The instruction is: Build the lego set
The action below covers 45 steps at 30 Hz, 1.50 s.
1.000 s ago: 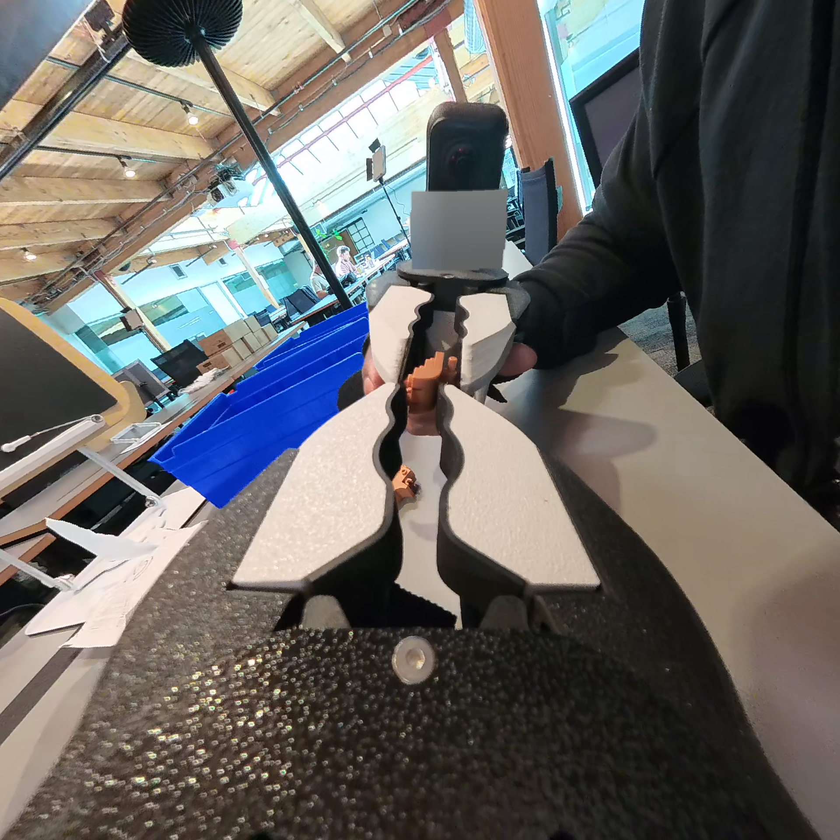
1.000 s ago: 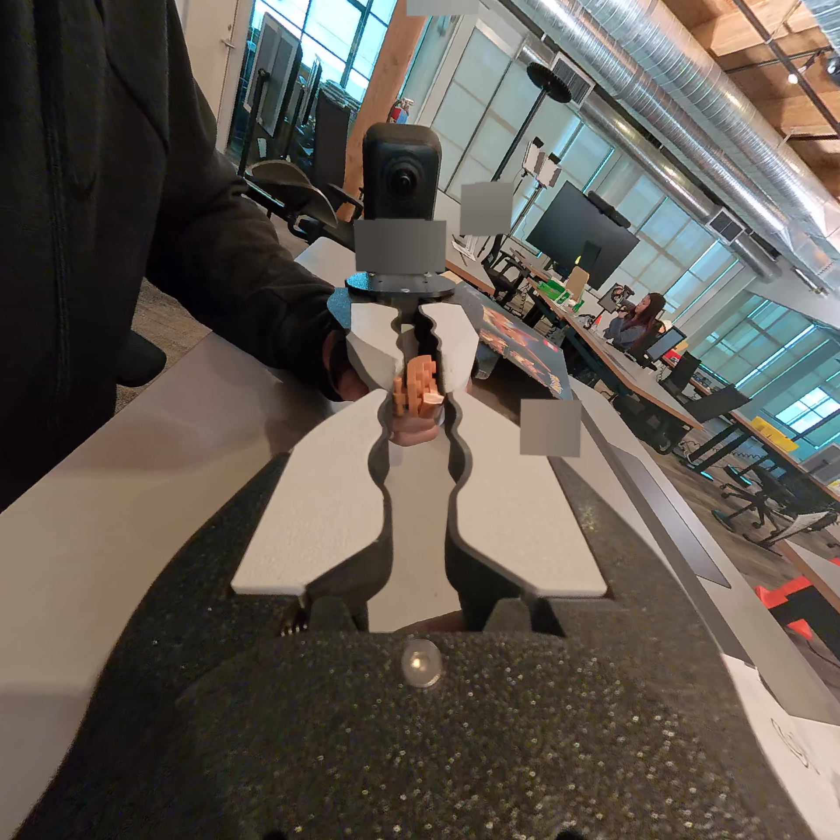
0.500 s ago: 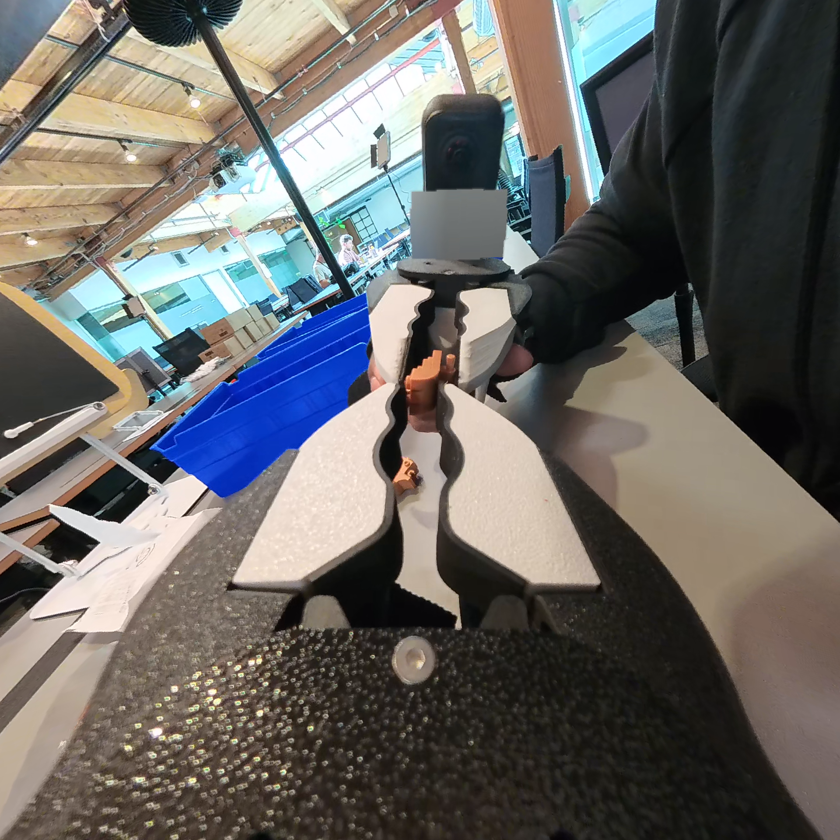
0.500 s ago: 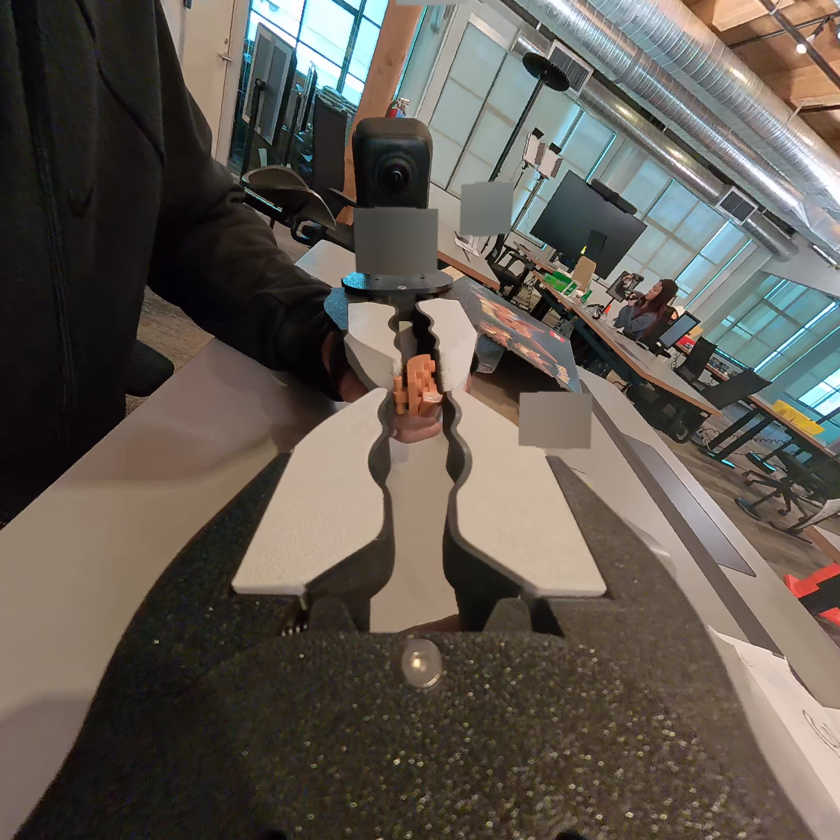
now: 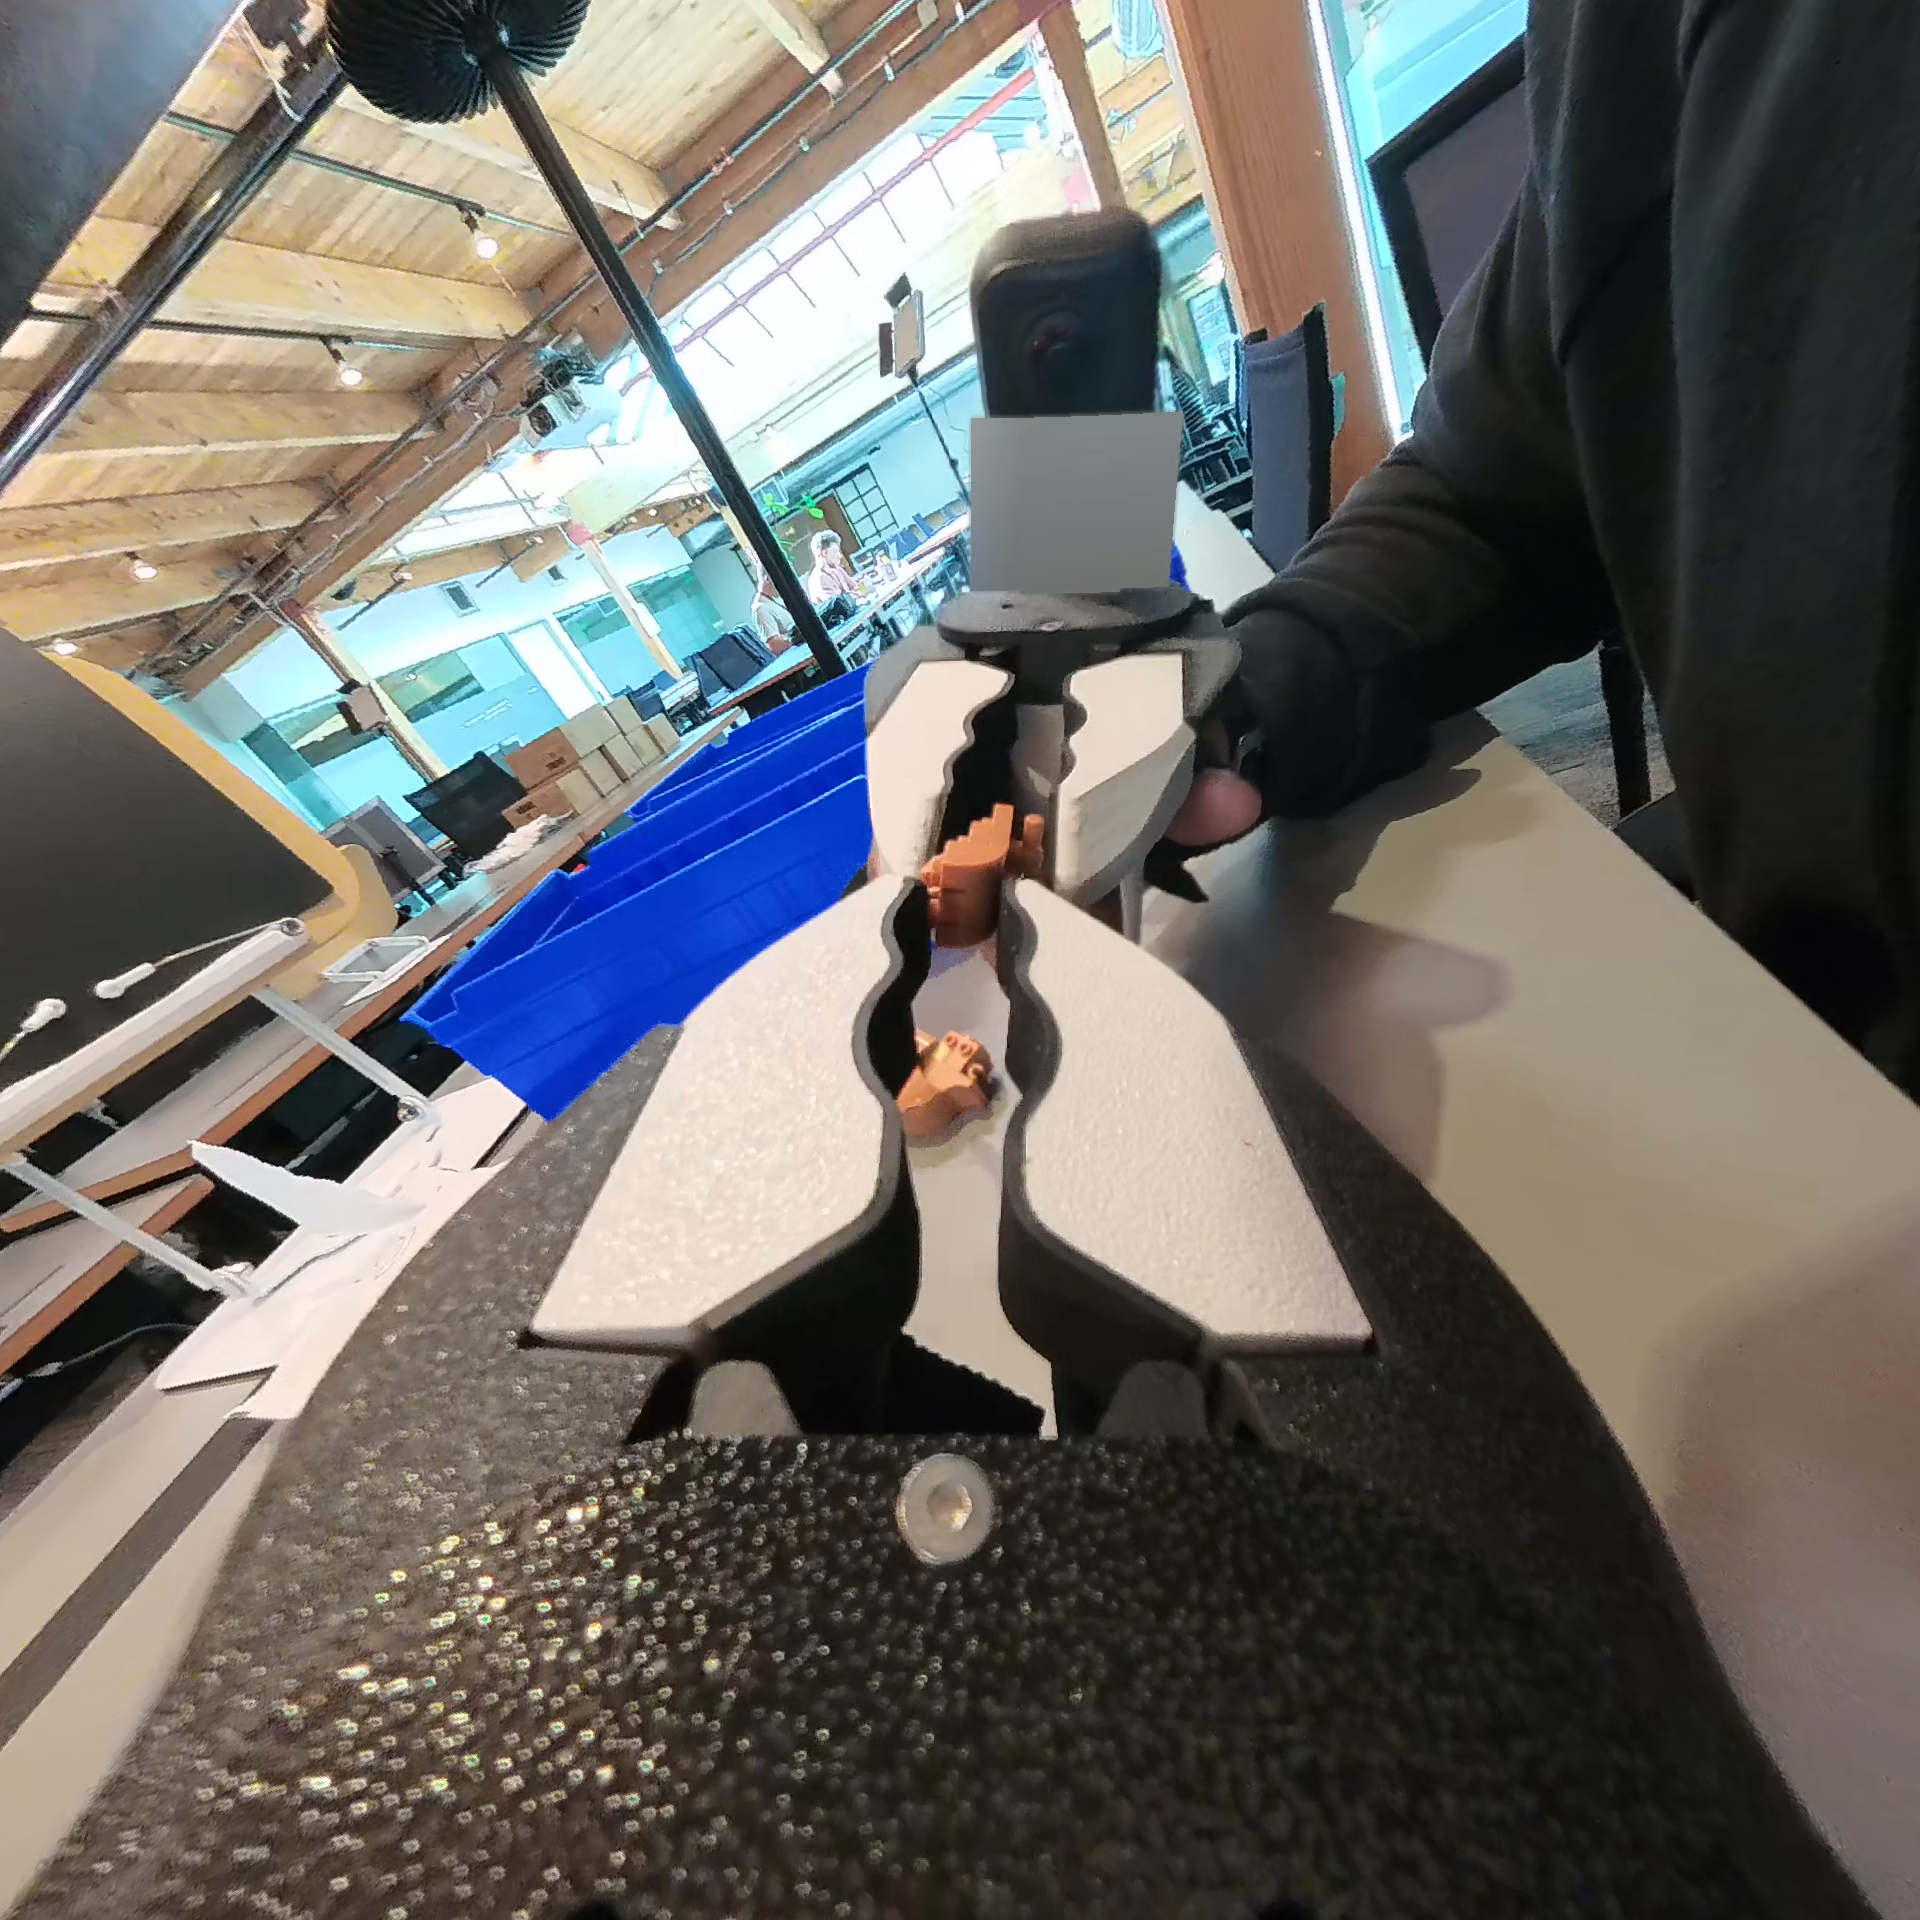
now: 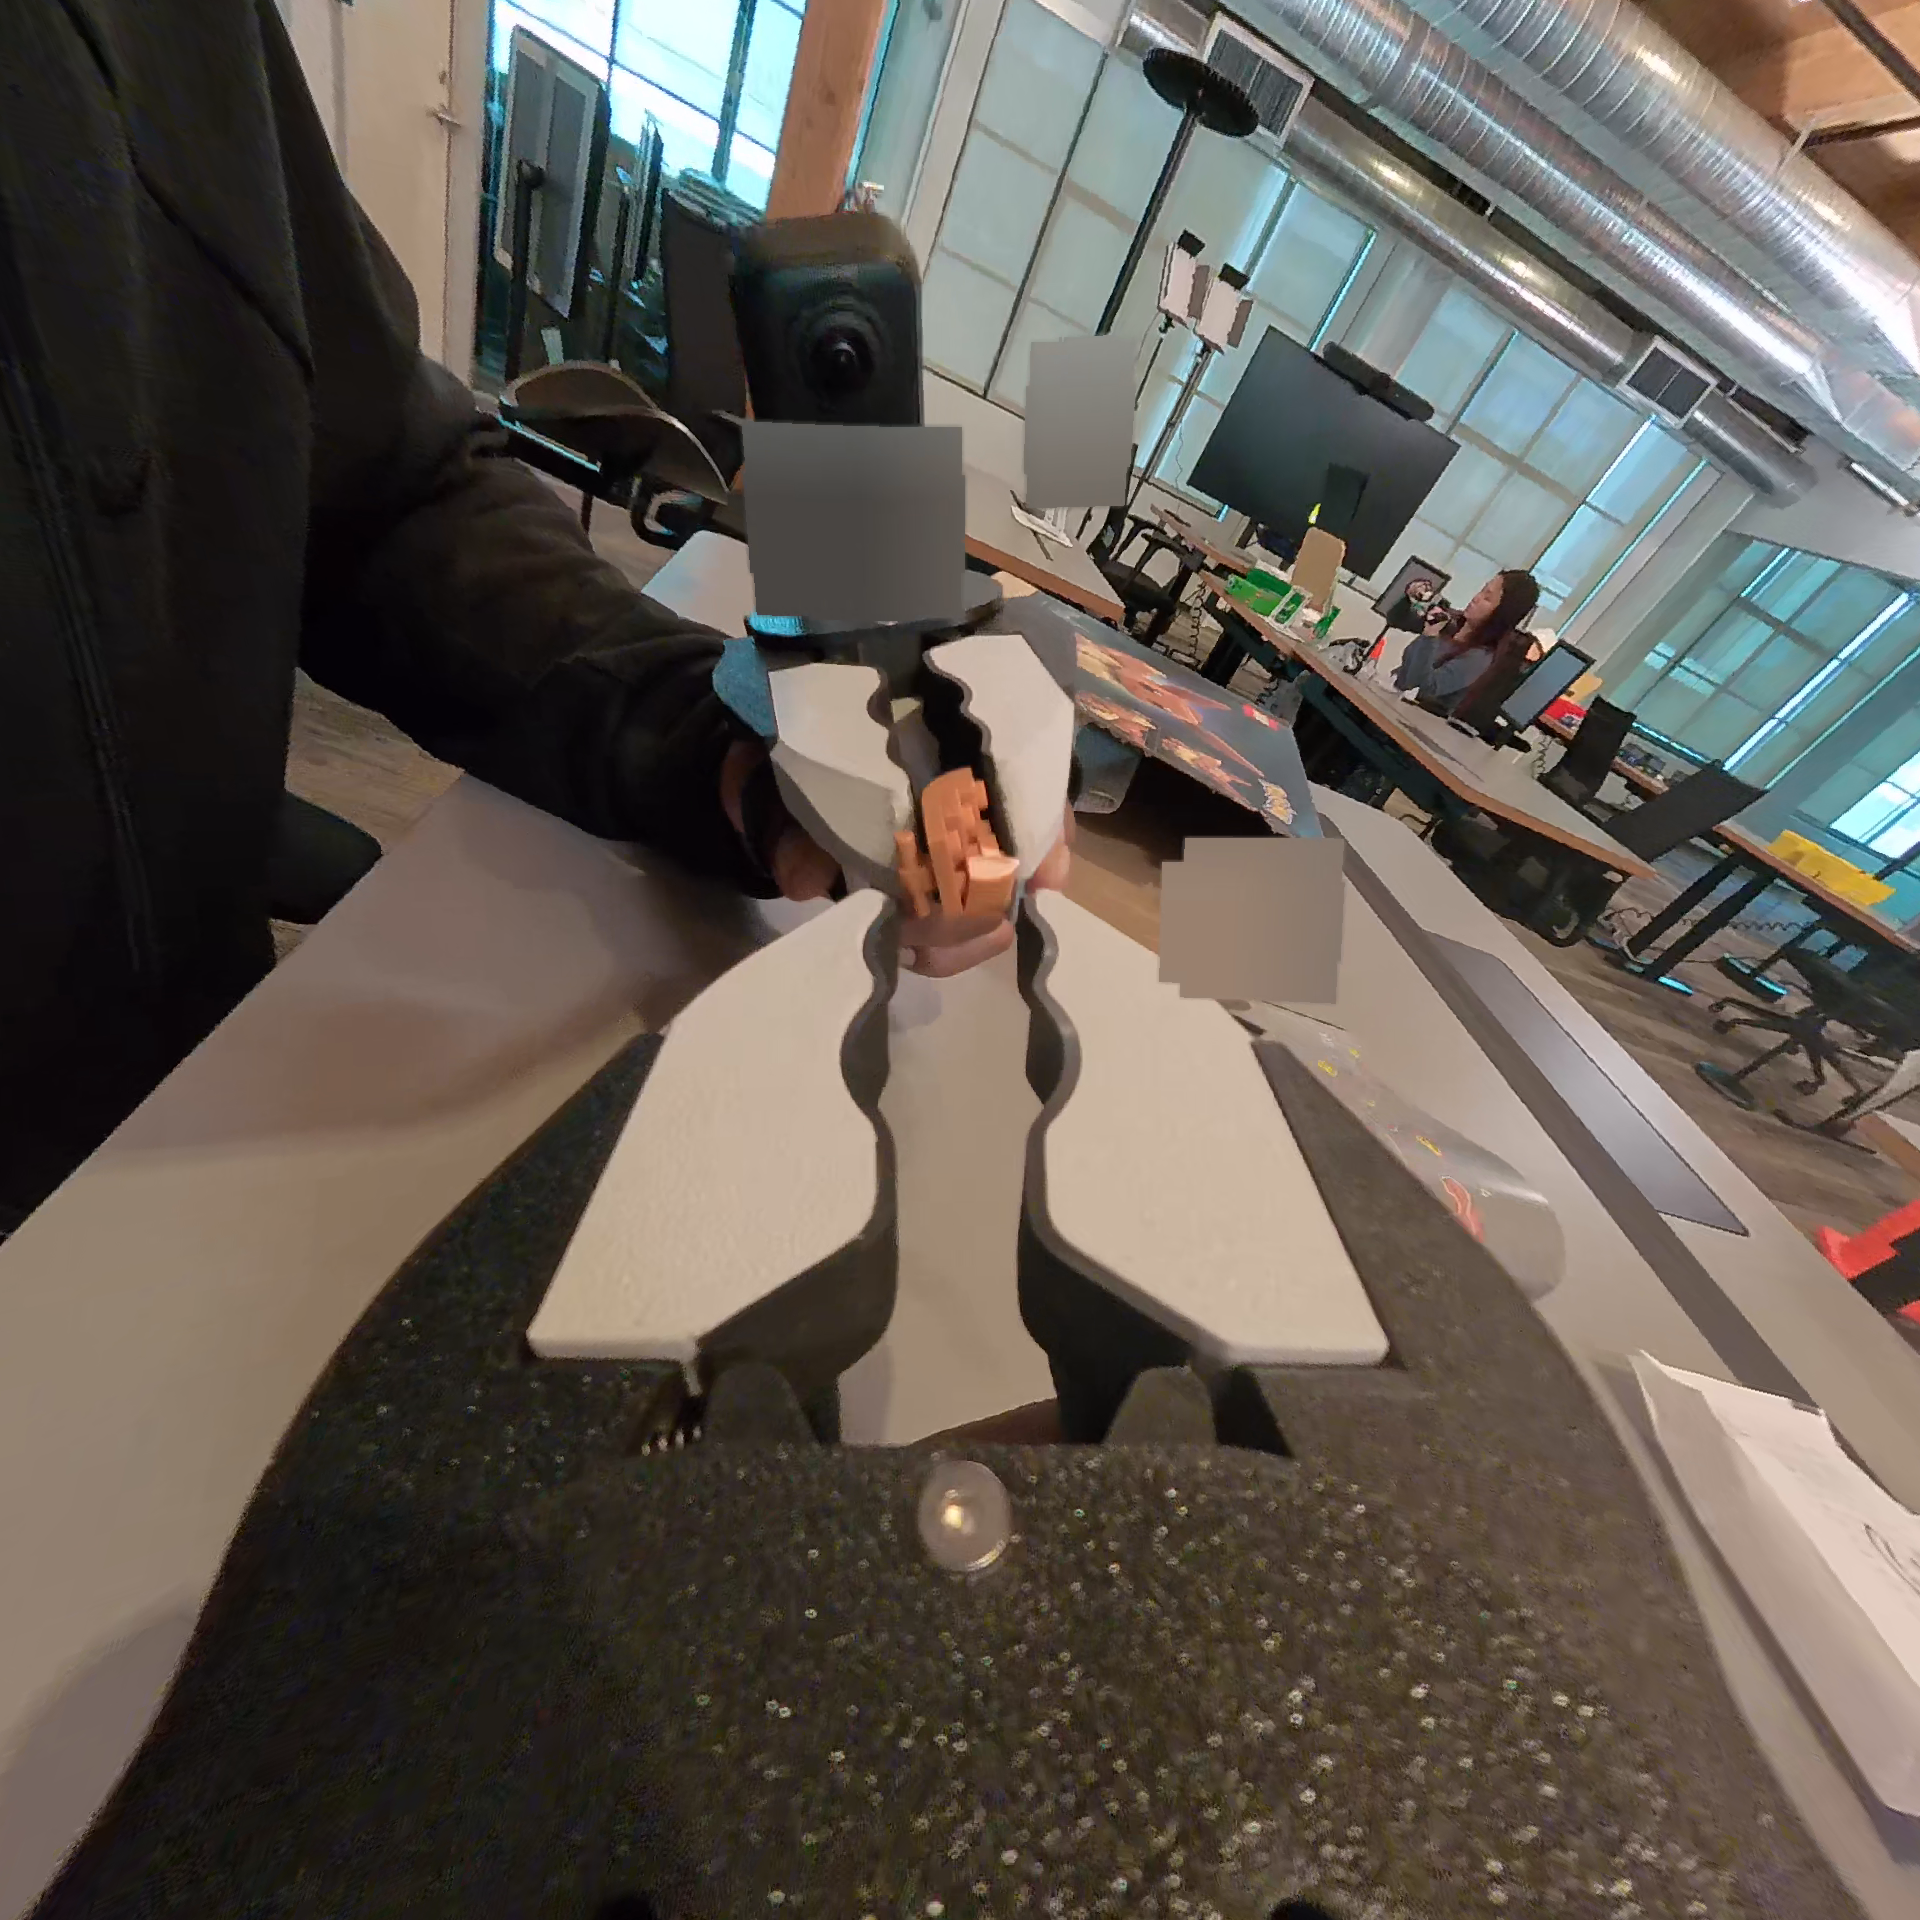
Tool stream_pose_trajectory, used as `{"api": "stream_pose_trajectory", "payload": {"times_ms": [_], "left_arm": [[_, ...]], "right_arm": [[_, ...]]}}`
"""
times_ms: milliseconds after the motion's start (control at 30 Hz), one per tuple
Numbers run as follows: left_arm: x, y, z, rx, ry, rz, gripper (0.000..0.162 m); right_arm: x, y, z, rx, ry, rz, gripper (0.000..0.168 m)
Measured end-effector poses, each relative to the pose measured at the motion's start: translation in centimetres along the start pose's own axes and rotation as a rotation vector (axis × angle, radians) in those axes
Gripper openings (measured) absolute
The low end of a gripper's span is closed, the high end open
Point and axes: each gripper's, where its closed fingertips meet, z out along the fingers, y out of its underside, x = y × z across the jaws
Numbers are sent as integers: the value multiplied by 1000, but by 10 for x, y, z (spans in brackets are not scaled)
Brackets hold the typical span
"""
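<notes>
A small orange lego assembly [image 5: 971, 868] hangs above the grey table [image 5: 1455, 1122], pinched between both grippers, which meet tip to tip. My left gripper [image 5: 961, 904] is shut on its near end. My right gripper [image 5: 1023, 790] faces it and grips the far end. In the right wrist view the same assembly [image 6: 951, 842] sits between my right gripper [image 6: 951, 920] and the tilted left gripper [image 6: 925, 748]. A second small orange lego piece [image 5: 940, 1081] lies loose on the table under my left fingers.
Blue bins [image 5: 665, 935] stand in a row at the table's left, with white papers [image 5: 312, 1278] before them. The lego box [image 6: 1195, 717] lies behind the grippers, printed sheets [image 6: 1787, 1538] at the right. A person's dark sleeve [image 6: 468, 623] holds each gripper. Both grippers' tips are close together, under 4 cm apart.
Both grippers stay clamped tip to tip on the orange assembly. They have rolled a little against each other, so the opposite gripper now looks tilted in each view.
</notes>
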Motion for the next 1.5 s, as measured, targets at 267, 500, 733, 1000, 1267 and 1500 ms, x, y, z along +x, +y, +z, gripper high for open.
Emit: {"api": "stream_pose_trajectory", "payload": {"times_ms": [267, 500, 733, 1000, 1267, 1500], "left_arm": [[5, 5, 3, -19, 25, 9, 13], [3, 10, 3, -36, 38, -73, 13], [1, 19, 4, -71, 60, -199, 13], [3, 23, 5, -89, 84, -242, 13], [2, 22, 5, -104, 36, -119, 13], [4, 17, 6, -94, 20, -49, 13]], "right_arm": [[-5, 5, 3, -22, -29, 39, 22], [-1, 9, 3, -27, -9, 40, 20], [3, 16, 3, -59, 48, -41, 20], [2, 18, 2, -60, 50, -97, 20], [1, 18, 1, -77, 49, -103, 20], [-1, 16, 0, -86, 45, -142, 19]]}}
